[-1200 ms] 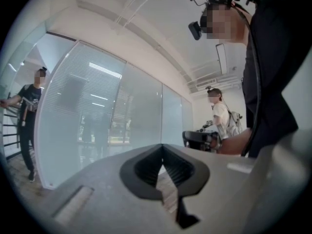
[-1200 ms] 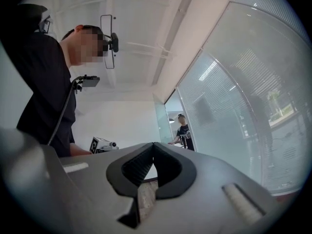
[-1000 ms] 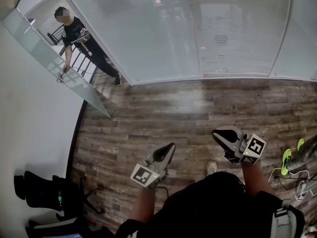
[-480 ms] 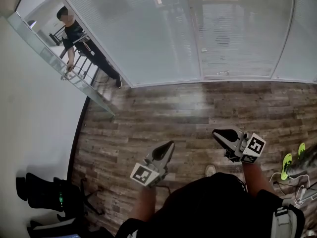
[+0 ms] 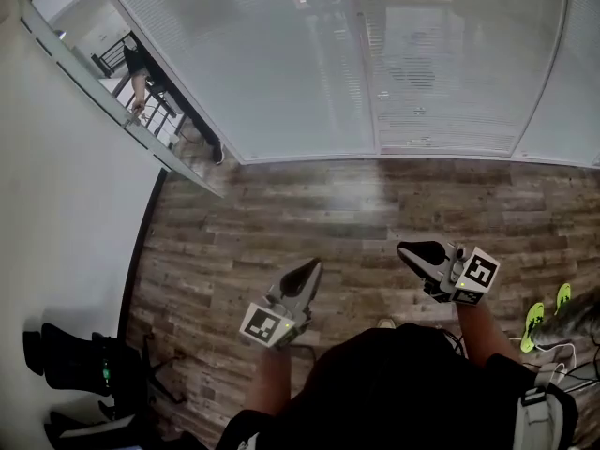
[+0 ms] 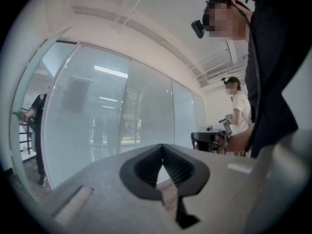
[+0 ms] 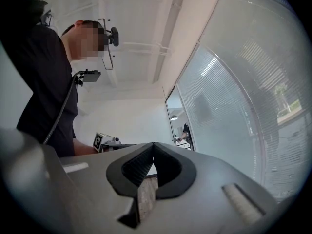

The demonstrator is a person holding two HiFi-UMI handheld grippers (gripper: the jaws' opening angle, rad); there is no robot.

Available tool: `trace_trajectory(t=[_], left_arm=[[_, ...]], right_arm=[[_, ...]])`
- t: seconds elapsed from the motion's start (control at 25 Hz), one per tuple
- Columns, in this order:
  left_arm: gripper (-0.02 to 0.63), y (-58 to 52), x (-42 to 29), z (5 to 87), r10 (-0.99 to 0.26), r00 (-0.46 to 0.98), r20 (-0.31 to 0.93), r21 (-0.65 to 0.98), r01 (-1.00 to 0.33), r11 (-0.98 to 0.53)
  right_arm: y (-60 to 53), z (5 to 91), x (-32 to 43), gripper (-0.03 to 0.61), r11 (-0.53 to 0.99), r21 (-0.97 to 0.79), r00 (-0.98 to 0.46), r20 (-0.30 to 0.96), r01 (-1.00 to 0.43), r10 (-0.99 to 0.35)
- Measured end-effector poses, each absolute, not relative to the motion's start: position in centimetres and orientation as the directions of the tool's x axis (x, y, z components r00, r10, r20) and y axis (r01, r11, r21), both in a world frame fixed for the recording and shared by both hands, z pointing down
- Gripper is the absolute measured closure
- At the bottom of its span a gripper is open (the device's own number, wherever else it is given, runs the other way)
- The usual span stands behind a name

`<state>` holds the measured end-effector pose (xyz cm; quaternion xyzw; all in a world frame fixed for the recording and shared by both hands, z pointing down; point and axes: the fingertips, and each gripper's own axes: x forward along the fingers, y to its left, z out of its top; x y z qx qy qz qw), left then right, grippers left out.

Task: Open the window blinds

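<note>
- Blinds [image 5: 281, 73]: lowered behind the glass wall [image 5: 367, 82] along the far edge of the wood floor [image 5: 281, 214]. They cover the panes down to floor level, slats look shut. Nothing touches them.
- Same blinds in the left gripper view [image 6: 87, 116] sit ahead and to the left. In the right gripper view [image 7: 229, 121] they run off to the right.
- Left gripper [image 5: 312, 268]: over mid floor, tip aimed at the glass wall, well short of it. Its own view [image 6: 162, 147] shows the fingers closed tip to tip w/ nothing between them.
- Right gripper [image 5: 403, 248]: beside the left one, apart from it, also short of the wall. Its own view [image 7: 153, 145] shows the fingers closed and empty. Left gripper's marker cube [image 7: 100, 141] shows in the bkgd.
- Both held at about the same level by the wearer's forearms, near the floor's near edge in the head view.
- Glass door [image 5: 103, 92]: stands open at the floor's far-left corner. A person in dark clothes [image 5: 145, 64] is behind it, hand on the handle.
- Second person in a white top [image 6: 239, 111] off to the right in the left gripper view, w/ a black chair-like item [image 6: 207, 140] next to them, can't tell exactly what.
- Black bag [image 5: 66, 364] at the near-left corner by the white wall.
- Green shoes [image 5: 542, 307] and white cables [image 5: 562, 354] at the floor's right edge.
</note>
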<state>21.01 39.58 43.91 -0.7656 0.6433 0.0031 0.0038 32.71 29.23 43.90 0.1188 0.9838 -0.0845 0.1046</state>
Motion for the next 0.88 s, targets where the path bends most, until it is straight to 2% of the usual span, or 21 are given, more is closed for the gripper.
trace_trajectory(t=[0.28,0.88], left_arm=[[0.609,38.4,19.8,43.8,-0.992,0.127,-0.001,-0.015,-0.992,-0.127],[0.61,37.0,19.9,43.1,-0.99,0.138,-0.038,-0.005,-0.99,-0.138]], right_arm=[[27.4,44.0,32.5,0.572,0.953,-0.146,-0.946,-0.228,0.267,0.231],[26.5,44.5,32.9,0.572,0.954,-0.164,-0.95,-0.227,0.252,0.212]])
